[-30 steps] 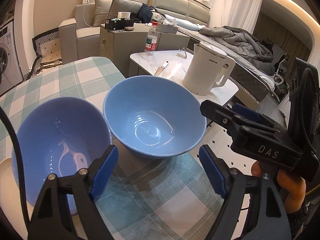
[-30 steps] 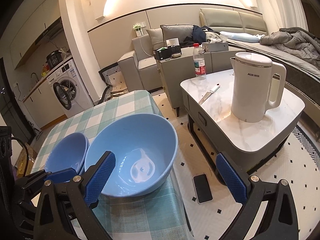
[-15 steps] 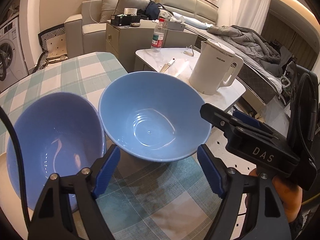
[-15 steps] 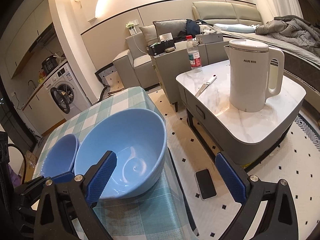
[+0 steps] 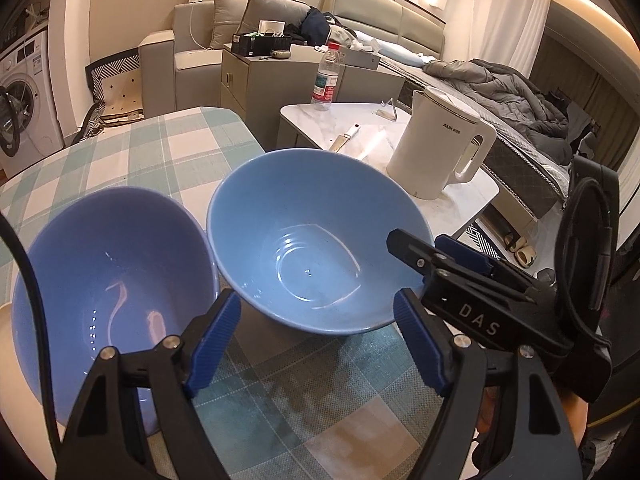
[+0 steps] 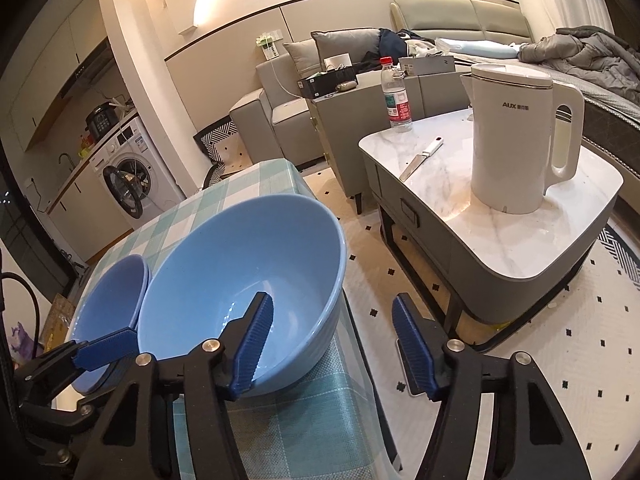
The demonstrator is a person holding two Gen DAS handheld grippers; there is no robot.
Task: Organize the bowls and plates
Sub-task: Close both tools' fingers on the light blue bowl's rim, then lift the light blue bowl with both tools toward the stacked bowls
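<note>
Lg blue bowl's (image 6: 240, 280) rim sits btwn closing right gripper's (image 6: 332, 344) jaws.

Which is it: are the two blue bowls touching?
Cannot tell. In the left wrist view the darker bowl meets the lighter bowl without visible gap, but overlap could hide one.
</note>
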